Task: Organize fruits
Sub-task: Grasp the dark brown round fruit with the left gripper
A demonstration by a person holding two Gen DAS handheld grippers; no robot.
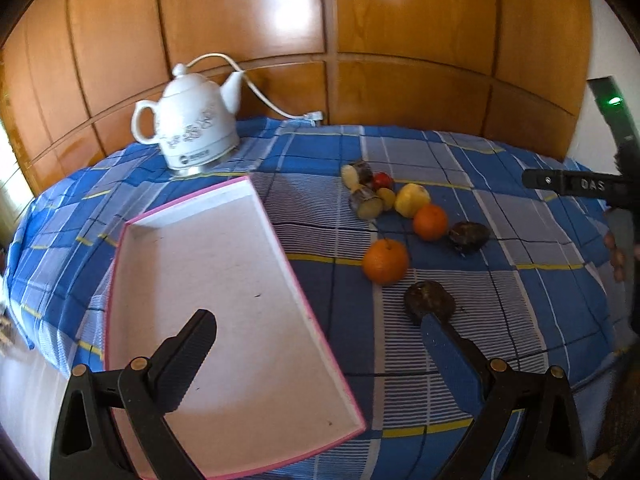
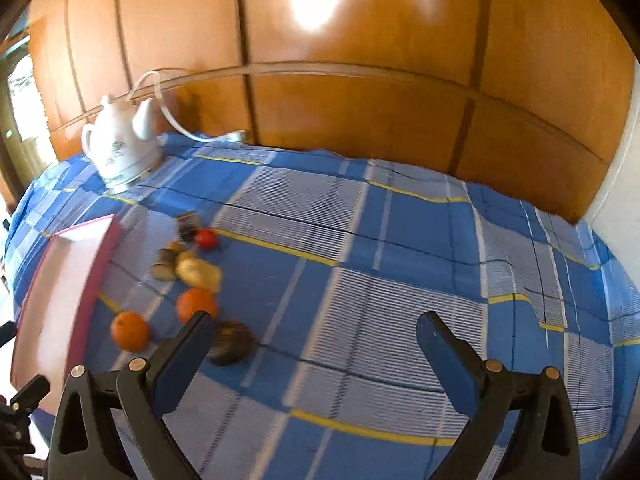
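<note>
A pink-edged white tray (image 1: 224, 280) lies on the blue checked cloth; its corner shows in the right wrist view (image 2: 60, 280). Right of it lie two oranges (image 1: 385, 261) (image 1: 430, 222), a yellow fruit (image 1: 411, 199), a small red fruit (image 1: 382, 179), two dark fruits (image 1: 429, 300) (image 1: 468, 236) and cut brown pieces (image 1: 366, 202). My left gripper (image 1: 318, 322) is open and empty, over the tray's right edge, its right finger beside the near dark fruit. My right gripper (image 2: 314, 322) is open and empty above the cloth, right of the oranges (image 2: 130, 330) (image 2: 196, 304) and a dark fruit (image 2: 232, 342).
A white teapot-shaped kettle (image 1: 192, 120) with a white cord stands at the back left, also in the right wrist view (image 2: 120, 148). Wooden panels (image 1: 320, 20) back the table. The right gripper's body (image 1: 580, 186) shows at the right edge of the left wrist view.
</note>
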